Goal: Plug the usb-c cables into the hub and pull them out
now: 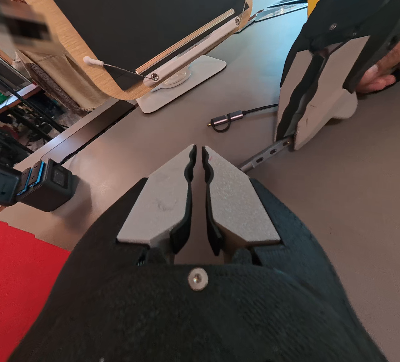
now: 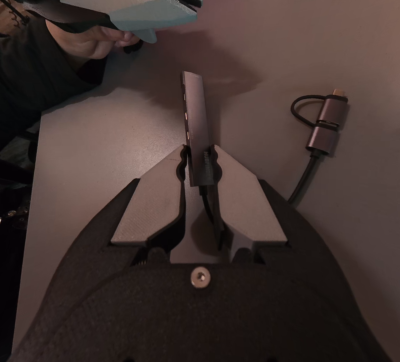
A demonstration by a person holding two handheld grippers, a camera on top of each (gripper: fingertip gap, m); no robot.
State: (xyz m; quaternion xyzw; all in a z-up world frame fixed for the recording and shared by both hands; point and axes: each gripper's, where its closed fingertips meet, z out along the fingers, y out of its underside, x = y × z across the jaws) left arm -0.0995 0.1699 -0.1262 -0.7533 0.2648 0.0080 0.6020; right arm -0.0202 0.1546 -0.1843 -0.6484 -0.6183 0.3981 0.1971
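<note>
My right gripper (image 2: 199,150) is shut on the near end of a slim grey usb hub (image 2: 194,111), held on edge with its row of ports facing left. The hub's own cable runs back between the fingers. In the left wrist view the right gripper (image 1: 285,141) stands at the right with the hub (image 1: 263,158) sticking out toward me. My left gripper (image 1: 199,148) is shut and empty, just left of the hub's free end. It shows in the right wrist view (image 2: 193,8) at the top left. A grey usb-c plug with a tethered adapter (image 1: 227,119) (image 2: 324,122) lies loose on the table.
A dark panel in a wooden frame (image 1: 71,33) on a white stand (image 1: 194,77) sits at the back of the grey table (image 1: 324,211). A black camera block (image 1: 49,185) stands at the left near the table edge. A red surface (image 1: 26,276) lies at the lower left. A hand (image 1: 378,79) holds the right gripper. Left tips to right tips: about 10 centimetres.
</note>
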